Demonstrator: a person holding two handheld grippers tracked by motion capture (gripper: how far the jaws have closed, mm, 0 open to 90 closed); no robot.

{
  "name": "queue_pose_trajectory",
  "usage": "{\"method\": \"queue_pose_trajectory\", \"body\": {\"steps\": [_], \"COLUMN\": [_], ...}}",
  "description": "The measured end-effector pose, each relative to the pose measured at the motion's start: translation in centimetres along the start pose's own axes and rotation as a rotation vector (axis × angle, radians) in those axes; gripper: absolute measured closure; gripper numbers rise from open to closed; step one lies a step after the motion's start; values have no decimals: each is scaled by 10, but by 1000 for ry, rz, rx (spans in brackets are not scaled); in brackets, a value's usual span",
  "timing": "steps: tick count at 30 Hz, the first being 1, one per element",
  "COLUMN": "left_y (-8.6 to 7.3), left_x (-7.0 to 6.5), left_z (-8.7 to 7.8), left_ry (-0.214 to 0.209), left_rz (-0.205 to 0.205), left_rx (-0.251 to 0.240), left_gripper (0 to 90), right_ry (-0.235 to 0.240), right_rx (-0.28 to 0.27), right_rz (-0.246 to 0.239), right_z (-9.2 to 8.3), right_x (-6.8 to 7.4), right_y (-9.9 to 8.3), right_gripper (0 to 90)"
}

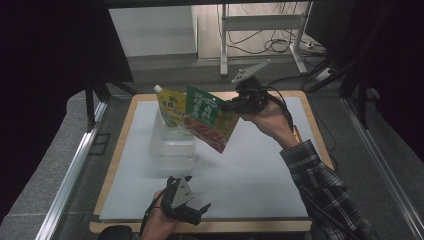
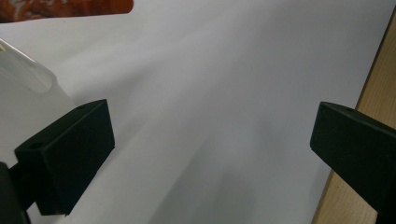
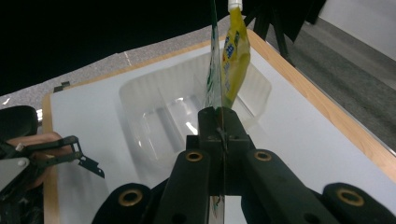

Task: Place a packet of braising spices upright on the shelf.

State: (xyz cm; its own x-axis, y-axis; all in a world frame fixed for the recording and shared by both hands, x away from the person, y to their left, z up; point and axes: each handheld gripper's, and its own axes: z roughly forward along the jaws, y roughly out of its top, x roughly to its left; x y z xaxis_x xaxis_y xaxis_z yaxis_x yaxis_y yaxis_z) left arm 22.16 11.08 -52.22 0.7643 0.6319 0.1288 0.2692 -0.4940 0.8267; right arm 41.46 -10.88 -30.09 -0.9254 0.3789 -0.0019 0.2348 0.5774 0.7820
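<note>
A green sauce pouch (image 1: 210,120) is held clamped in the right gripper's (image 1: 231,106) fingers above the clear plastic tray (image 1: 172,145) near the counter's far left corner, where a yellow spouted pouch (image 1: 170,107) already stands. Lowering remains. The left gripper's (image 1: 197,212) fingers are held apart, empty, at the near edge.

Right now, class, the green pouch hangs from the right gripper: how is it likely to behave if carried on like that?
The green pouch is pinched at one edge by the right gripper and hangs tilted, so it probably sways. It looks flat and thin, likely light and somewhat floppy. Its glossy film may slip if the grip loosens.
</note>
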Motion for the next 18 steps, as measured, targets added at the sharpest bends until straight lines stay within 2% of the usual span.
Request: {"method": "queue_pose_trajectory", "body": {"steps": [7,18], "left_y": [0,0], "left_x": [2,1], "left_z": [-1,-1], "left_ry": [0,-3], "left_rz": [-10,-11], "left_rx": [-6,-11], "left_gripper": [0,0], "right_ry": [32,39], "right_rx": [-11,-16], "right_rz": [-3,-11], "right_z": [20,40], "right_x": [0,3], "right_y": [12,30], "right_gripper": [891,891]}}
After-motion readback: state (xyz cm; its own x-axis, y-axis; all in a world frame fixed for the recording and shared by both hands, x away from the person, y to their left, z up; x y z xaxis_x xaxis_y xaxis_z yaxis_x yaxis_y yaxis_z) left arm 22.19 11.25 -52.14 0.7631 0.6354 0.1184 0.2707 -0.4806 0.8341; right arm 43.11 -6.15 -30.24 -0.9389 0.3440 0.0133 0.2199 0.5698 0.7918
